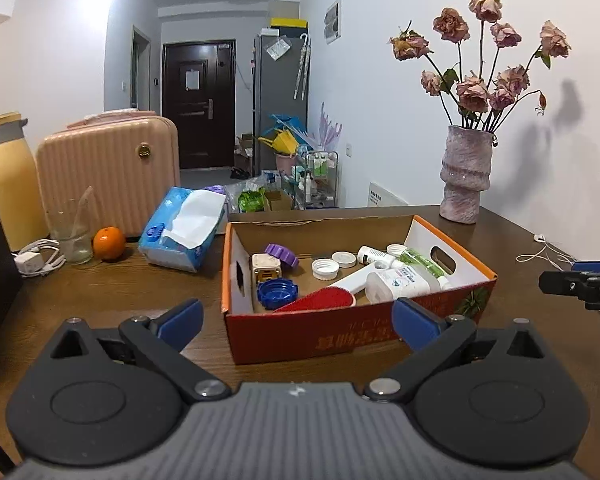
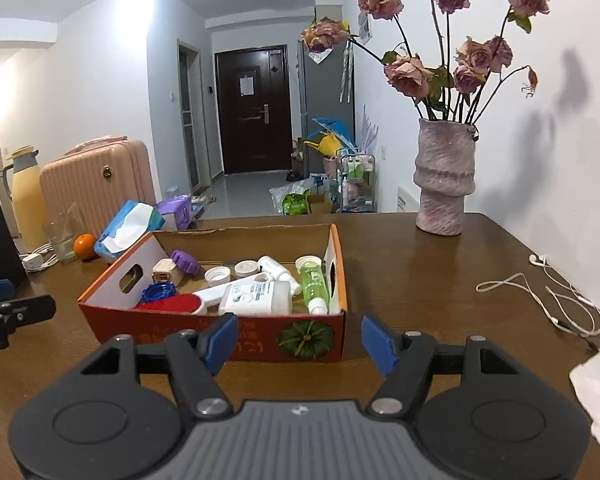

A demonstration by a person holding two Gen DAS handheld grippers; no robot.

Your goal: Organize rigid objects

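An orange cardboard box (image 1: 340, 336) (image 2: 112, 280) stands on the brown table. It holds a red brush with a white handle (image 1: 320, 304) (image 2: 172, 305), white bottles (image 1: 404, 282) (image 2: 256, 298), a green bottle (image 1: 420, 260) (image 2: 312, 280), a blue lid (image 1: 278, 292), a purple lid (image 1: 281, 253), white caps (image 1: 326, 269) and a beige cube (image 1: 266, 268). My left gripper (image 1: 298, 322) is open and empty in front of the box. My right gripper (image 2: 298, 338) is open and empty at the box's near right corner. Each gripper shows at the edge of the other view.
A pink vase of dried roses (image 1: 464, 176) (image 2: 444, 178) stands at the back right. White earphones (image 2: 556, 300) and a tissue (image 2: 596, 392) lie at right. A tissue pack (image 1: 184, 232), orange (image 1: 109, 243), glass (image 1: 70, 232), charger (image 1: 36, 262), yellow flask (image 1: 12, 184) and pink suitcase (image 1: 112, 168) stand at left.
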